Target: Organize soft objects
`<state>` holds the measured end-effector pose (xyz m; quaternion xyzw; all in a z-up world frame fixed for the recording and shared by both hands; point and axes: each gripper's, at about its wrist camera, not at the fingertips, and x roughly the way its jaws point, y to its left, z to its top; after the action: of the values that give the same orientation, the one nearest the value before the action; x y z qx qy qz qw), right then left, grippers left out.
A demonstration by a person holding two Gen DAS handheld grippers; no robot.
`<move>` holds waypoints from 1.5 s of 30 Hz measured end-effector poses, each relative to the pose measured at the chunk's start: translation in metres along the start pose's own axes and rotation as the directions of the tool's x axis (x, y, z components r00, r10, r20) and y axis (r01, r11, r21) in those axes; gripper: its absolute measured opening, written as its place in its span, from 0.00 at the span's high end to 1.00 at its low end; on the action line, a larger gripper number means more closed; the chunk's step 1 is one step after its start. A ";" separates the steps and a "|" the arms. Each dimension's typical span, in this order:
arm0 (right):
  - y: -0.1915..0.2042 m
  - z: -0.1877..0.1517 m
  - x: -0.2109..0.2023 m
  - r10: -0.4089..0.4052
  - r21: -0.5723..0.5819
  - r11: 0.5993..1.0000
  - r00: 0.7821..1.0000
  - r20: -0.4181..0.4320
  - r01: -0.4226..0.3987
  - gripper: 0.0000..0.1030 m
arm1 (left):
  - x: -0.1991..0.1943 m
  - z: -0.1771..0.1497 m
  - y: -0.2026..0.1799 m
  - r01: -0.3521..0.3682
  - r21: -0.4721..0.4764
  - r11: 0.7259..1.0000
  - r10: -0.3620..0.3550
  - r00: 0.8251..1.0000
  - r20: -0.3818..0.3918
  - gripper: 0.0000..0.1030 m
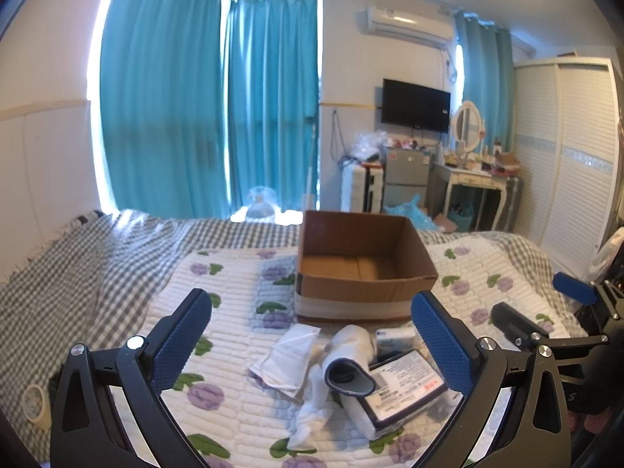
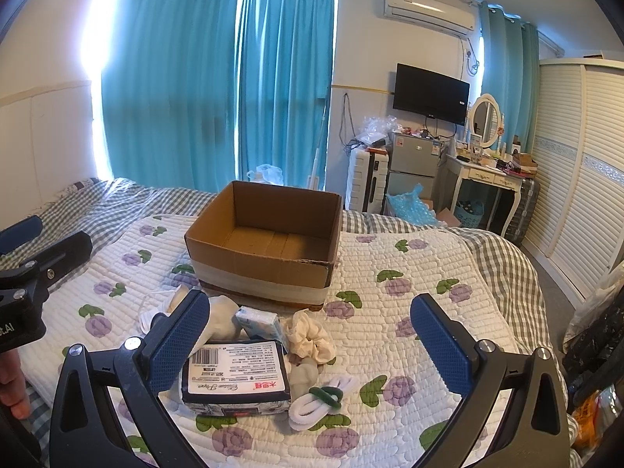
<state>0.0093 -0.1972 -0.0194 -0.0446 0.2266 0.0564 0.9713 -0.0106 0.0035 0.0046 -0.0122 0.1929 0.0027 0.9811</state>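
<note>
An open, empty cardboard box (image 1: 362, 273) (image 2: 265, 249) stands on the flowered quilt. In front of it lies a pile: a dark tissue pack (image 2: 236, 380) (image 1: 405, 386), a small blue tissue packet (image 2: 259, 323), a white sock (image 1: 347, 355), a face mask (image 1: 290, 355), a cream scrunchie (image 2: 312, 337) and a rolled white cord with a green tie (image 2: 321, 399). My left gripper (image 1: 312, 347) is open above the pile. My right gripper (image 2: 310, 347) is open above the pile and shows at the right in the left wrist view (image 1: 546, 308).
The bed has a grey checked blanket (image 1: 78, 273) around the quilt (image 2: 390, 312). A roll of tape (image 1: 37, 405) lies at the left. Beyond the bed are teal curtains, a suitcase (image 2: 364, 183), a small fridge, a vanity desk and a wardrobe (image 2: 577, 195).
</note>
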 end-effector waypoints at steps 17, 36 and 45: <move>-0.034 0.009 -0.031 0.027 -0.096 0.995 0.997 -0.075 -0.035 0.00 | -0.019 -0.002 -0.008 -0.014 0.018 1.000 0.015 0.998 -0.064 0.00; -0.020 -0.097 0.135 0.049 -0.150 0.975 0.824 -0.564 -0.161 0.11 | 0.107 -0.115 0.004 -0.050 0.051 0.997 0.068 0.886 -0.459 0.12; -0.017 -0.103 0.142 0.090 -0.125 0.972 0.812 -0.576 -0.197 0.49 | 0.123 -0.131 -0.001 0.029 0.042 0.999 -0.002 0.849 -0.529 0.52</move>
<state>0.0936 -0.2131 -0.1737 -0.1290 0.5015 0.1340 0.8449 0.0540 -0.0005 -0.1634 0.0099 0.4552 -0.0135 0.8902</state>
